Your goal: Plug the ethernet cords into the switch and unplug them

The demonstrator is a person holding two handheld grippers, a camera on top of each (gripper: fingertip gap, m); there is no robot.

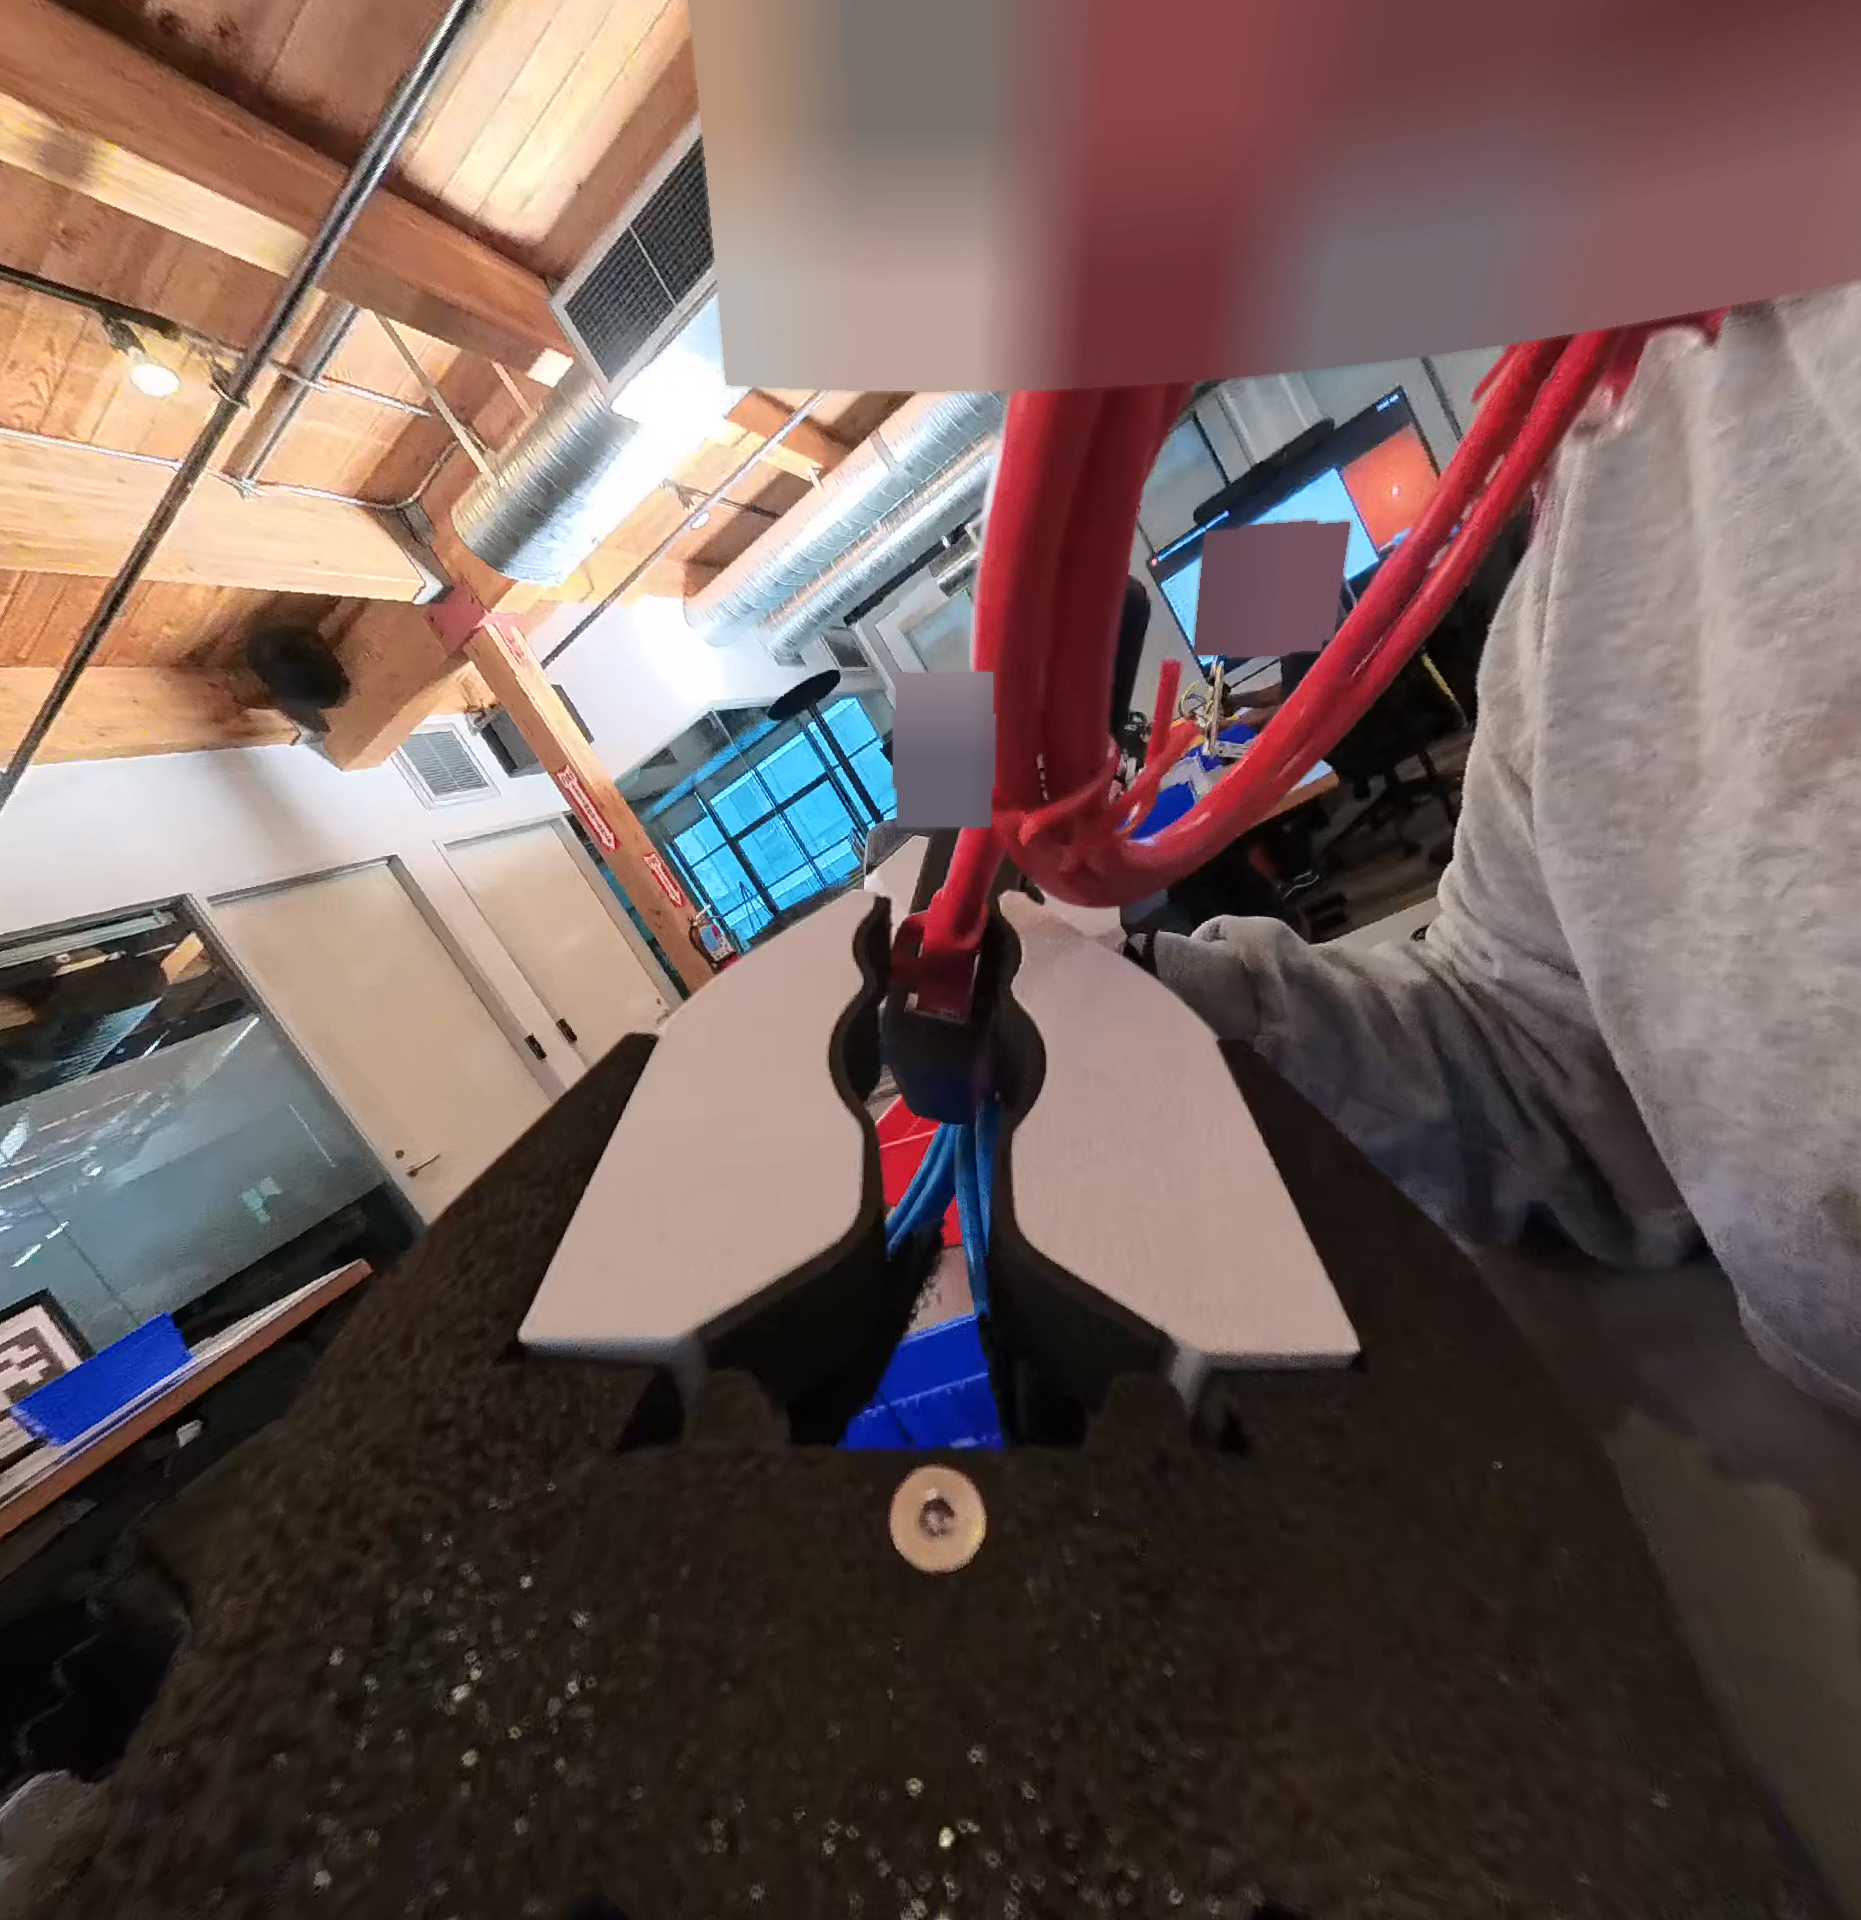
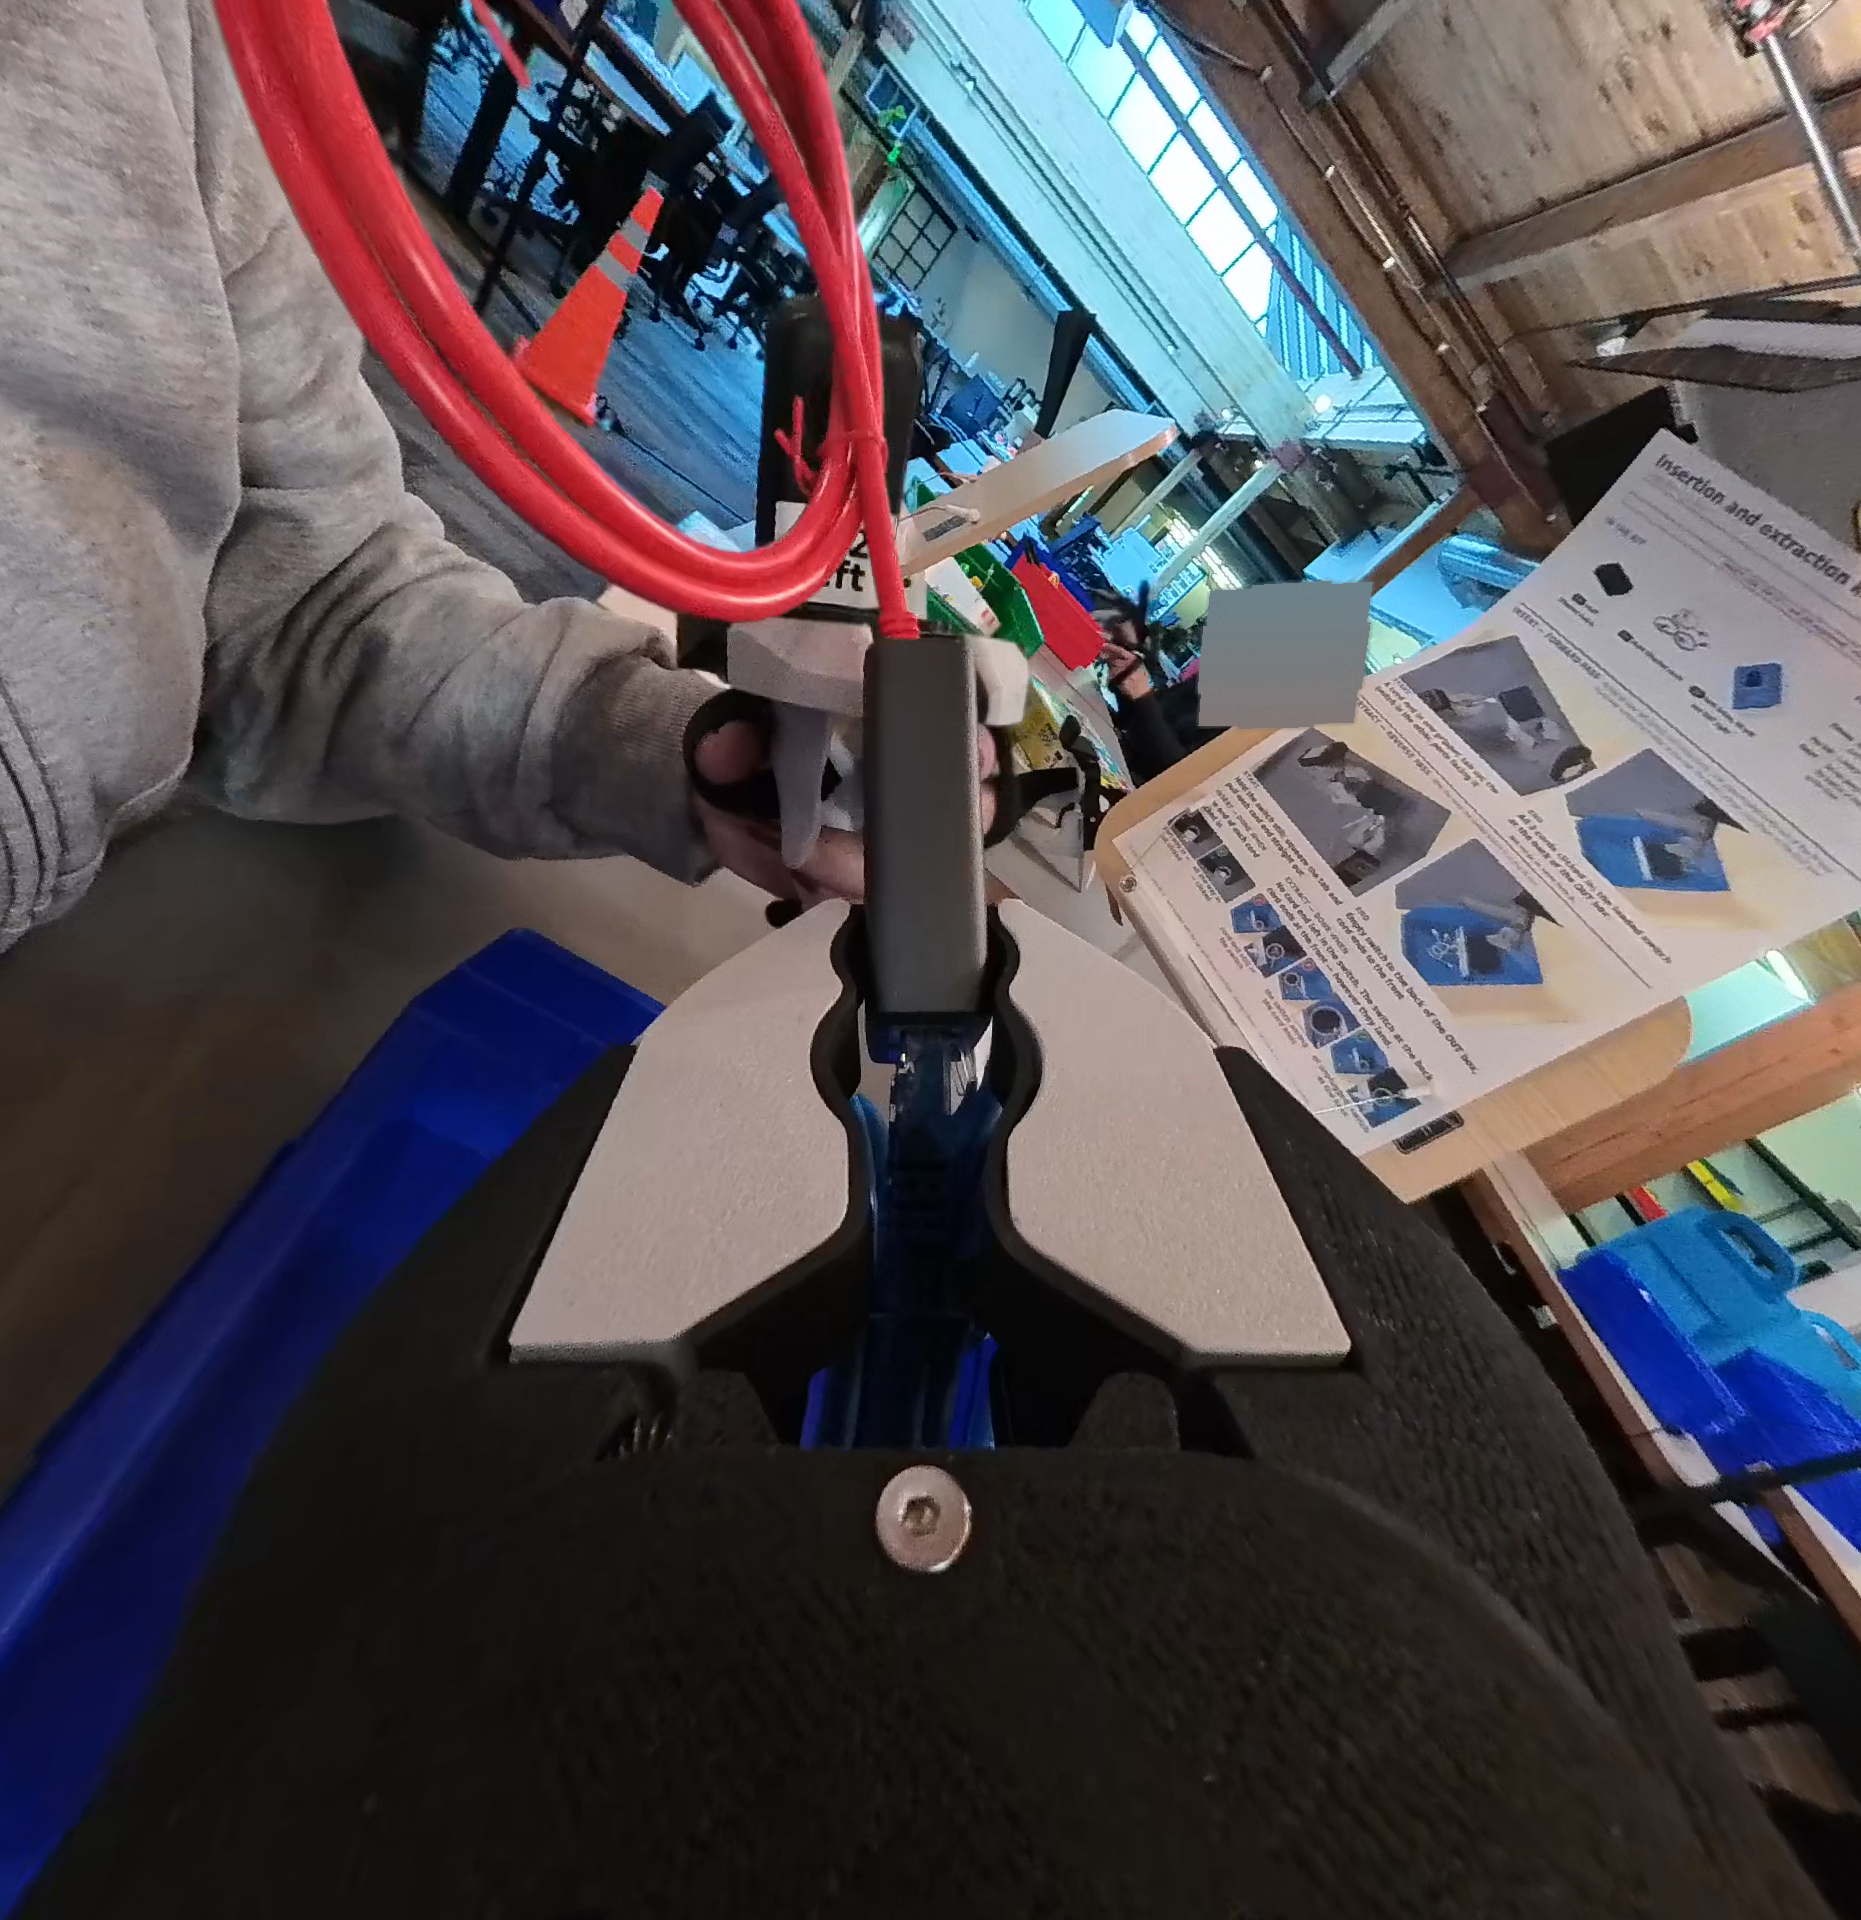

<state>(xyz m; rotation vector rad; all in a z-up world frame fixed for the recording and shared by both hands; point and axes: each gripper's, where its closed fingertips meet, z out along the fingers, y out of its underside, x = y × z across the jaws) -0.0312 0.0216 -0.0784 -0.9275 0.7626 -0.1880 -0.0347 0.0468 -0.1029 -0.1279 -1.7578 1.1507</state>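
The right gripper point(image 2: 924, 971) is clamping the near end of the grey switch point(image 2: 924, 810), whose long axis is running straight ahead; at the switch's far end, the left gripper point(image 1: 941, 971) is pinching the red cord's plug point(image 1: 941, 977), in line with the port.
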